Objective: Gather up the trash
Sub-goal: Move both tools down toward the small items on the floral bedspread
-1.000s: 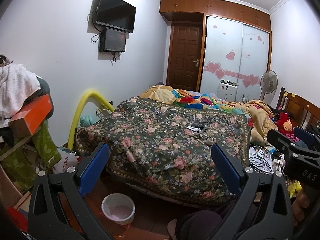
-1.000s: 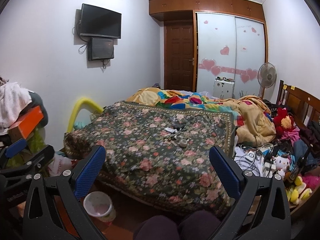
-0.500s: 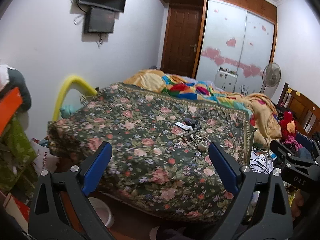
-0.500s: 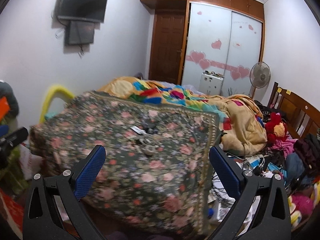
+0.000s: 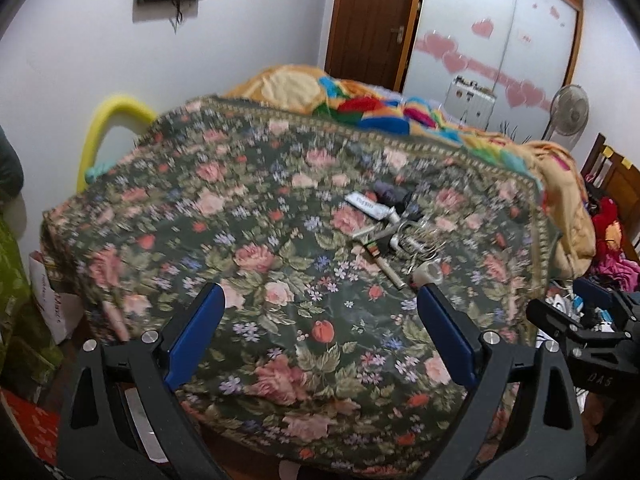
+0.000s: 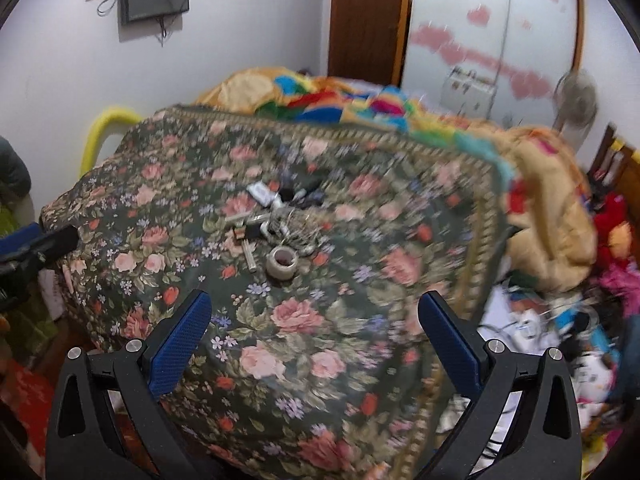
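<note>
A small heap of trash [image 5: 394, 228] lies on the floral bedspread [image 5: 256, 240]: a white tube [image 5: 370, 205], thin sticks and a roll of tape [image 6: 282, 262]. The heap also shows in the right wrist view [image 6: 280, 216]. My left gripper [image 5: 320, 336] is open and empty above the bed's near edge, short of the heap. My right gripper [image 6: 316, 340] is open and empty, also short of the heap. The right gripper shows at the right edge of the left wrist view [image 5: 580, 332].
A colourful blanket [image 5: 360, 108] is piled at the bed's far end. A yellow foam tube [image 5: 104, 128] stands at the left of the bed. Toys and cables [image 6: 560, 320] clutter the floor on the right. A fan [image 5: 568, 112] stands by the wardrobe.
Both grippers have moved forward and tilted down over the bed. The trash heap is nearer and larger. The white bin on the floor has dropped out of view.
</note>
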The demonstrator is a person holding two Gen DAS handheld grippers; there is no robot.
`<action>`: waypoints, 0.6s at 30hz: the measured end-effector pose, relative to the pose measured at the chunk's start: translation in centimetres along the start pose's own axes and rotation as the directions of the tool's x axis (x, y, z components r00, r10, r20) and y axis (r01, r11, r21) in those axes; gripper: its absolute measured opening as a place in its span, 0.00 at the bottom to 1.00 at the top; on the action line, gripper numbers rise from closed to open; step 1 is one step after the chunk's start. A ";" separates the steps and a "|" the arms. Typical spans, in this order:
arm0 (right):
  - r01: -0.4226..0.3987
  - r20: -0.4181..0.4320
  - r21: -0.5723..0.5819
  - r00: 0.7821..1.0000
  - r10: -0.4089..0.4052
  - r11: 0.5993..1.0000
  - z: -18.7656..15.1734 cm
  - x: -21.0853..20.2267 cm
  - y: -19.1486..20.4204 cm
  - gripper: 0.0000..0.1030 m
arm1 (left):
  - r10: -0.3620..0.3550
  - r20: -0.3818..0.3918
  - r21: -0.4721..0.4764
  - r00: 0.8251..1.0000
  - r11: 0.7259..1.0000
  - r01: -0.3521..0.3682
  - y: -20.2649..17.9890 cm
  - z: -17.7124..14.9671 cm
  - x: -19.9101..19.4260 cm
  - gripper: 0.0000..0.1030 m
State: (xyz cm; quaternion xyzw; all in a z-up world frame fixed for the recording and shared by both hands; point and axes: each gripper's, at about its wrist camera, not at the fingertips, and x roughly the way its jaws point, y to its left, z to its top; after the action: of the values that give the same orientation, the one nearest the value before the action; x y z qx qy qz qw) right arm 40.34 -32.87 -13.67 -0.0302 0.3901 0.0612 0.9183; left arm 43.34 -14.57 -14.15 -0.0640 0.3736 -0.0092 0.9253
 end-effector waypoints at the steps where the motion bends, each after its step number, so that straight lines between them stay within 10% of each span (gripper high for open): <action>1: -0.017 -0.013 0.010 1.000 0.017 1.000 0.3 0.9 -0.4 0.98 | 0.002 -0.013 -0.004 1.000 1.000 -0.002 0.0 -0.1 1.1 0.95; 18: -0.216 -0.233 0.143 0.941 0.245 0.966 2.0 16.4 -1.0 0.34 | 0.004 -0.102 0.054 0.995 0.999 0.001 -2.3 -0.9 11.9 0.77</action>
State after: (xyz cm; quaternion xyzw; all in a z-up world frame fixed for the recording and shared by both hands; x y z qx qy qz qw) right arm 53.22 -32.16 -24.11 0.0614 0.5056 0.1416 0.8488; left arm 51.42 -17.71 -22.72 -0.0380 0.4201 -0.0220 0.9064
